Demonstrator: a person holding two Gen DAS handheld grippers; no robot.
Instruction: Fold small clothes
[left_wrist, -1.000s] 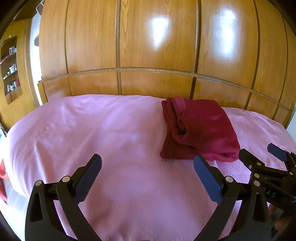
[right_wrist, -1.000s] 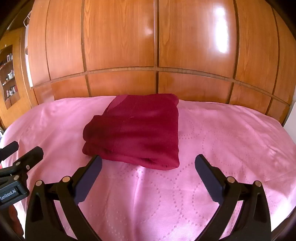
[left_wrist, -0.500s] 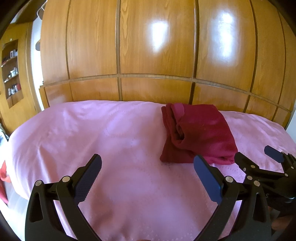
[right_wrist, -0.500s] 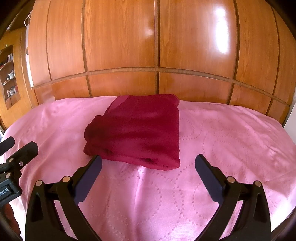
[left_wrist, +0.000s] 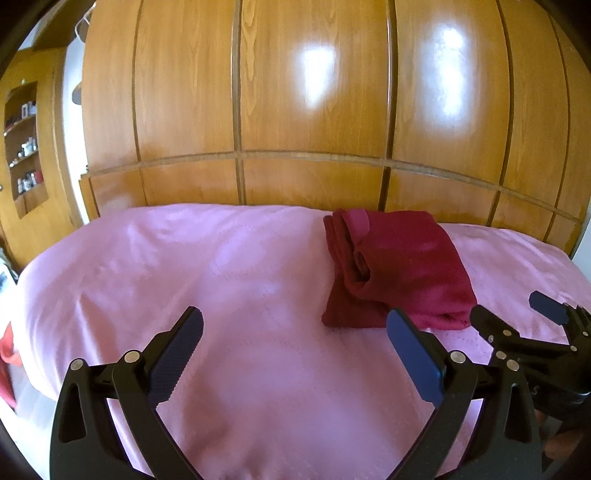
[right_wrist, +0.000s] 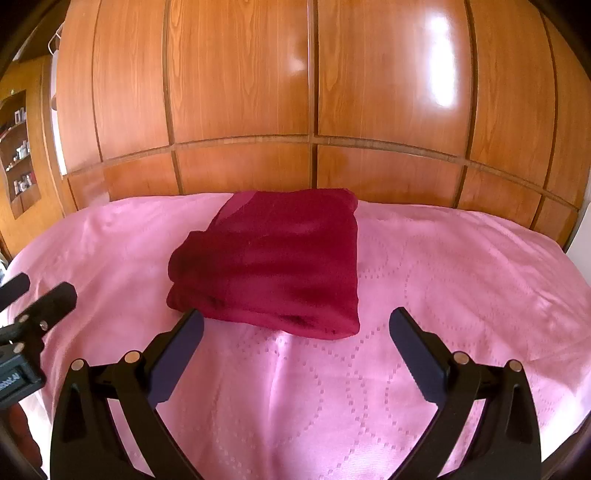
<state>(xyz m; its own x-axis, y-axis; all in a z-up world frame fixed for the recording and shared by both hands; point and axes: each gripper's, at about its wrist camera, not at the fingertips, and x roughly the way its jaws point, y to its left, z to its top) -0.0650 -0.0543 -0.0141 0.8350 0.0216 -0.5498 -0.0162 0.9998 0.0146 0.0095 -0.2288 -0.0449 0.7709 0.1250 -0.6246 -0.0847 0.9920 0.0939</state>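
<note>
Both grippers are held low and level over the pink bedspread, the left gripper and the right gripper each wide open and holding nothing, while the folded dark red garment lies just ahead near the wooden headboard.

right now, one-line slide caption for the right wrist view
Open right gripper over a pink bedspread, facing a folded maroon garment.

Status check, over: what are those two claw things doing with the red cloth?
Left gripper open, empty. Right gripper open, empty. Red garment folded on pink bedspread, untouched. Nothing in the way.
</note>
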